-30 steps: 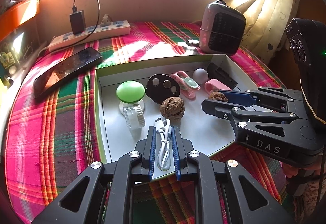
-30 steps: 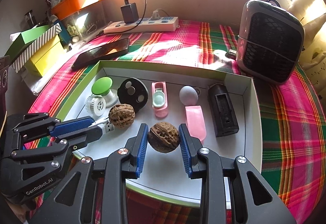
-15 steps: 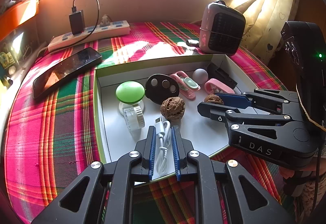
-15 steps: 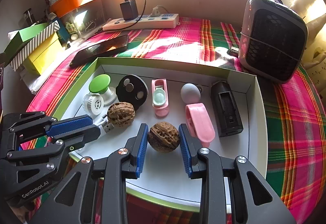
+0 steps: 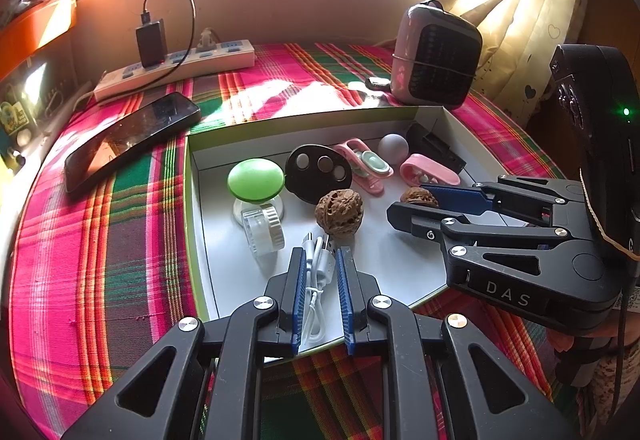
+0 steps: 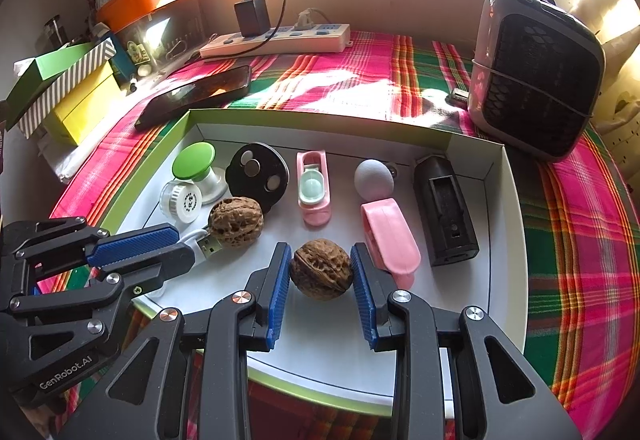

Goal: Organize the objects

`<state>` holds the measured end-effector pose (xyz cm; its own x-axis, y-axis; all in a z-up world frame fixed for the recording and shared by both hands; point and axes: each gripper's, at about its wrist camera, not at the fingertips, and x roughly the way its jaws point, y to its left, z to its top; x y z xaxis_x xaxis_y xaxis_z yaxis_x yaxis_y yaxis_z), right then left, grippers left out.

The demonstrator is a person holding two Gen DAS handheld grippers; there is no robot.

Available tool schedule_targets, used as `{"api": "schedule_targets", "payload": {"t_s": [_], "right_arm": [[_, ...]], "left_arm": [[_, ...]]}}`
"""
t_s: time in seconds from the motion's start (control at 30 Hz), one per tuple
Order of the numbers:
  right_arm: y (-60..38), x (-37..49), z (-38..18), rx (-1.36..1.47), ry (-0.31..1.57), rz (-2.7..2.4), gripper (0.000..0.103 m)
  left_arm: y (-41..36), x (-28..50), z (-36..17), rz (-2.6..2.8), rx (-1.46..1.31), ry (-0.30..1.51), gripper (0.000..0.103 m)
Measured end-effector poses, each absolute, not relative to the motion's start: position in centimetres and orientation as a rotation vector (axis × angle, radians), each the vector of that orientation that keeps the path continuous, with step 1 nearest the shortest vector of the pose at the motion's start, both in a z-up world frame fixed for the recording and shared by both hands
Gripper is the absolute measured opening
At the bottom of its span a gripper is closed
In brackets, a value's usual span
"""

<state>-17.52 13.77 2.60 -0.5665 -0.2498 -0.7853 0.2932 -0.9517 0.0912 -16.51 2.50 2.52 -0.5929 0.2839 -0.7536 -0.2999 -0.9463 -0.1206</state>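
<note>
A white box tray [image 5: 304, 121] lies on the plaid cloth with small objects in it. My left gripper [image 5: 320, 254] is shut on a coiled white USB cable [image 5: 316, 280] at the tray's near edge; in the right wrist view the left gripper [image 6: 184, 243] shows with the cable's plug [image 6: 208, 246] sticking out. My right gripper [image 6: 321, 250] is shut on a brown walnut [image 6: 322, 270] over the tray floor [image 6: 320, 328]. A second walnut [image 6: 236, 222] rests just beyond the plug.
In the tray stand a green-capped piece [image 5: 256, 177], a clear round case [image 5: 262, 230], a black disc [image 5: 318, 171], pink clips [image 6: 314, 187], a grey ball [image 6: 374, 177] and a black holder [image 6: 444, 211]. Outside lie a phone [image 5: 128, 137], a power strip [image 5: 180, 67] and a small heater [image 5: 436, 65].
</note>
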Motion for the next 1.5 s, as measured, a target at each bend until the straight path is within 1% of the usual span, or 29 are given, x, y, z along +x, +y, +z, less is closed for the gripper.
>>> {"api": "schedule_targets", "payload": {"t_s": [0.17, 0.3, 0.4, 0.57, 0.7, 0.87, 1.17, 1.5], "right_arm": [[13.7, -17.5, 2.5, 1.263, 0.073, -2.536, 0.032], [13.7, -17.5, 2.6, 1.258, 0.068, -2.54, 0.032], [13.8, -17.3, 2.6, 1.256, 0.065, -2.55, 0.039], [14.0, -17.0, 2.9, 1.252, 0.057, -2.555, 0.04], [14.3, -16.7, 3.1, 1.247, 0.037, -2.562, 0.043], [14.3, -15.9, 3.7, 1.231, 0.031, -2.572, 0.044], [14.6, -13.7, 5.0, 1.178, 0.002, -2.603, 0.044], [14.9, -10.6, 5.5, 1.149, 0.009, -2.646, 0.044]], "left_arm": [[2.5, -16.5, 2.5, 2.547, -1.204, 0.024, 0.015], [2.4, -16.5, 2.4, 2.552, -1.214, 0.016, 0.018], [2.3, -16.3, 2.4, 2.558, -1.214, 0.019, 0.018], [2.3, -16.1, 2.6, 2.561, -1.212, 0.018, 0.022], [2.3, -15.7, 2.8, 2.564, -1.207, 0.017, 0.026], [2.5, -15.1, 3.2, 2.59, -1.204, 0.029, 0.029], [2.6, -13.0, 4.4, 2.69, -1.189, 0.051, 0.029], [2.4, -10.0, 4.8, 2.755, -1.179, 0.036, 0.03]]}}
